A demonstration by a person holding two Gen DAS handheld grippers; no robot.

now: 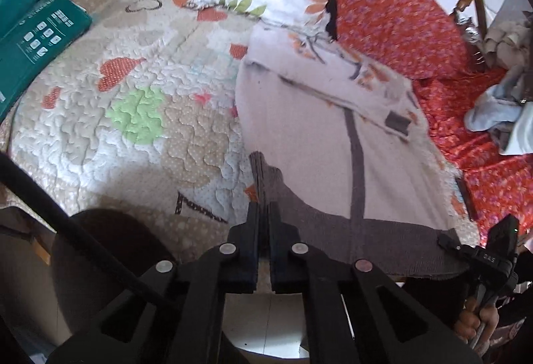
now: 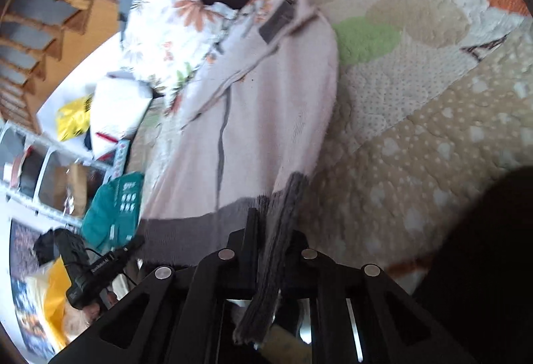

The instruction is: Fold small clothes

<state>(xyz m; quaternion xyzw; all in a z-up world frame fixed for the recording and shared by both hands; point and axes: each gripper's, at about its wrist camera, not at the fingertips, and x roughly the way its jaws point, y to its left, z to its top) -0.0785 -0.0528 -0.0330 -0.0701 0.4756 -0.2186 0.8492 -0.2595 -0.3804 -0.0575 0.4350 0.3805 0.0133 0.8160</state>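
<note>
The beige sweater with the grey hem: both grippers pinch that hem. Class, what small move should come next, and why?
Probably carry the hem forward toward the collar. The left gripper and right gripper each clamp a corner of the grey hem, while the rest of the sweater lies flat on the quilt.

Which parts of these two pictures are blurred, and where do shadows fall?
Left wrist view: the red floral cloth and sweater edges smear from motion; shadow darkens the quilt near the gripper. Right wrist view: the whole sweater is streaked; a dark shadow covers the lower right.
</note>
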